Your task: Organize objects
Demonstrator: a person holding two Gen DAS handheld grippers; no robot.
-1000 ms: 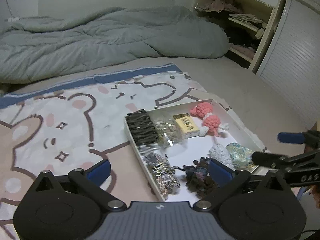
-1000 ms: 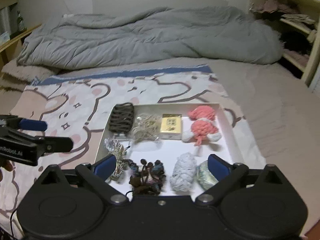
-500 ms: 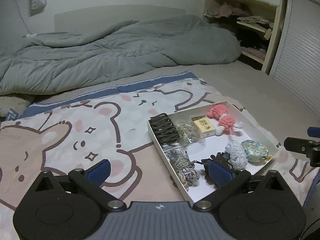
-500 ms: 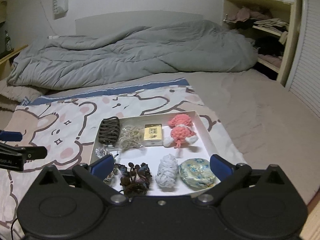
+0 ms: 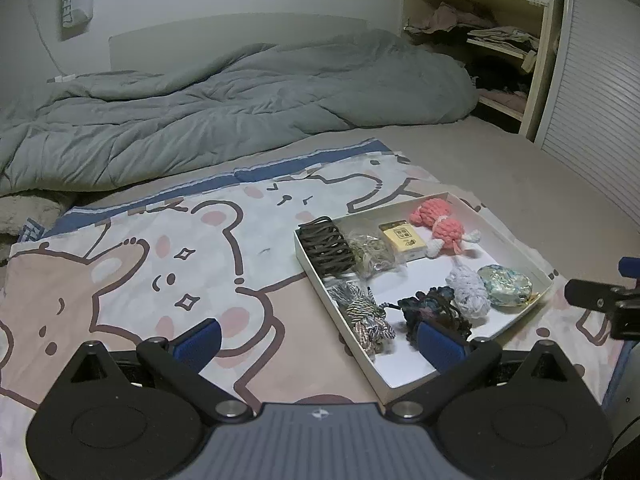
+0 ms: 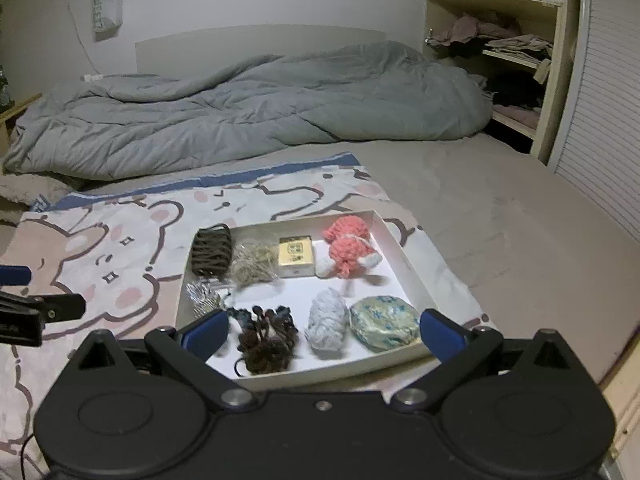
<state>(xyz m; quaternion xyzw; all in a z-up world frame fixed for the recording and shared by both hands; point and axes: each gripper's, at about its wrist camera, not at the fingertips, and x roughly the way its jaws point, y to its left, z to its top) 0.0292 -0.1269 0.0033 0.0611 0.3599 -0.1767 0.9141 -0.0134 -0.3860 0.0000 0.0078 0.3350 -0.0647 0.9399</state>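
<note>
A white shallow box [image 6: 404, 256] [image 5: 516, 240] lies on a bear-print blanket [image 5: 160, 264] [image 6: 100, 248]. In it lie a brown cord bundle [image 6: 211, 250], a tangle of tan string [image 6: 254, 266], a yellow box [image 6: 296, 256], a pink knitted toy [image 6: 348, 246] [image 5: 440, 226], a silver tassel [image 6: 204, 296], a dark hair tie bundle [image 6: 266, 338], a pale blue knit [image 6: 326, 320] and a patterned round pouch [image 6: 384, 320] [image 5: 506, 290]. My left gripper [image 5: 320, 340] is open and empty, before the box's left corner. My right gripper [image 6: 324, 330] is open and empty above the box's near edge.
A grey duvet [image 6: 248, 116] is piled at the back of the bed. Open shelves with clothes [image 6: 504, 64] and a slatted door [image 6: 604, 112] stand at the right. The bare mattress [image 6: 500, 216] lies right of the blanket.
Both grippers have pulled back and up from the box, so it looks smaller and farther. Both stay open and empty. The things in the box have not moved.
</note>
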